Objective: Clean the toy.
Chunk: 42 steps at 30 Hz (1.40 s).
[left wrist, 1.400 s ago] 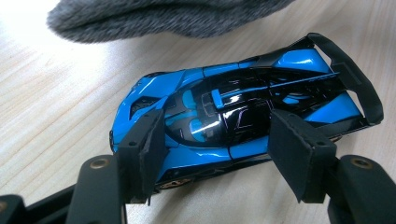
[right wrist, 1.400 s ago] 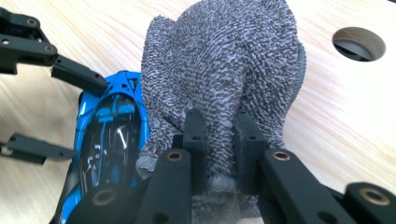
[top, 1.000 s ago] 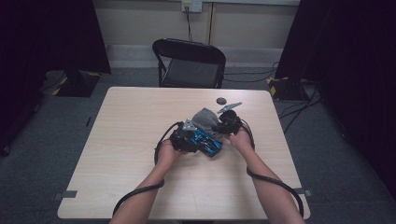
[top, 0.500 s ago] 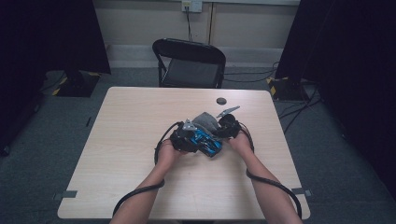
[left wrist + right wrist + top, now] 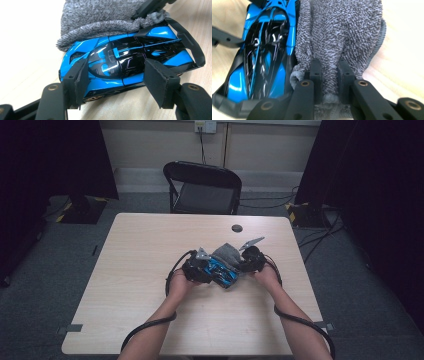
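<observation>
A blue and black toy car (image 5: pixel 120 60) lies on the wooden table (image 5: pixel 140 250). My left gripper (image 5: pixel 117 80) is shut on it, one pad on each side of its body. Against the car's far side lies a grey fluffy cloth (image 5: pixel 342 32). My right gripper (image 5: pixel 329 75) is shut on a pinched fold of that cloth, right beside the car (image 5: pixel 262 50). In the high view both grippers meet at mid-table: the left gripper (image 5: pixel 200 268) at the left, the right gripper (image 5: pixel 248 261) at the right, the car (image 5: pixel 220 271) and cloth (image 5: pixel 227 254) between them.
A small black round object (image 5: pixel 237 228) sits on the table behind the grippers. A black folding chair (image 5: pixel 202 187) stands at the far edge. Cables trail from both grippers along the forearms to the near edge.
</observation>
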Motion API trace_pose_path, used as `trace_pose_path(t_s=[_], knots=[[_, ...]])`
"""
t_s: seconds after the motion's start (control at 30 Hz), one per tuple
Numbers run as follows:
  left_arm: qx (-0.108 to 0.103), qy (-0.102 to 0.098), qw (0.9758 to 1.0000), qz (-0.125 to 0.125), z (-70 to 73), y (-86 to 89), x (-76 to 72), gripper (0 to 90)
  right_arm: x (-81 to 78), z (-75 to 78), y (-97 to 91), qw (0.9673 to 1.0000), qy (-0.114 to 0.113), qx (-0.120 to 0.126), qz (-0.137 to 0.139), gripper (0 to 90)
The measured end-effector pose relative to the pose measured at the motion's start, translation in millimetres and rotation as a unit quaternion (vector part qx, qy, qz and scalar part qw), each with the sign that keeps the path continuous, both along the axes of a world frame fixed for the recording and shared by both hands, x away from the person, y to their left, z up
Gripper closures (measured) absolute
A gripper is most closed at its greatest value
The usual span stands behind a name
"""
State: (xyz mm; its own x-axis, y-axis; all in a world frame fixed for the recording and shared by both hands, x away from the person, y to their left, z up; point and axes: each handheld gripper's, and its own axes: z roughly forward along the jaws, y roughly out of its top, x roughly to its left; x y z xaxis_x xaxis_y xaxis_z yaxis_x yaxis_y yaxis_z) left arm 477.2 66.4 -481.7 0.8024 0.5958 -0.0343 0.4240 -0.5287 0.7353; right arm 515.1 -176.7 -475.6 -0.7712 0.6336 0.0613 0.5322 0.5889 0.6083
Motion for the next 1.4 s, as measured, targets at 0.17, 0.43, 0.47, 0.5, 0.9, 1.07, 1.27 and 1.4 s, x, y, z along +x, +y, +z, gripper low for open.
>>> trace_pose_path(t_s=[0.17,0.43,0.47,0.5,0.9,1.07,1.27,1.4], knots=[[0.002,0.003,1.0,-0.002,0.6,0.0,0.8,36.9,-4.0,0.4,-7.1,1.0,0.001,-0.001,0.009,78.0],[0.001,0.0,1.0,-0.001,0.2,0.1,0.5,36.9,-12.8,1.4,-21.7,0.9999,0.005,-0.003,0.014,77.9],[0.002,0.001,1.0,-0.001,0.5,0.1,0.6,36.9,-14.9,1.6,-24.7,0.9999,0.005,-0.004,0.013,77.9],[0.002,0.002,1.0,-0.002,0.5,0.0,0.6,36.9,-17.2,1.7,-27.9,0.9999,0.006,-0.003,0.011,77.9],[0.003,0.004,1.0,-0.001,0.9,-0.6,0.4,36.9,-62.1,-0.2,-58.8,0.9997,0.002,0.017,-0.02,77.3],[0.006,0.006,1.0,-0.002,1.7,-1.0,1.5,36.9,-80.0,0.5,-71.0,0.9993,0.004,0.026,-0.028,77.2],[0.008,0.013,0.9999,-0.004,3.1,-1.2,3.2,36.7,-99.4,7.4,-84.6,0.9984,0.003,0.04,-0.039,77.2],[0.017,0.03,0.9994,-0.007,6.1,-3.3,6.6,32.0,-108.5,17.6,-92.0,0.9978,-0.007,0.046,-0.048,77.3]])
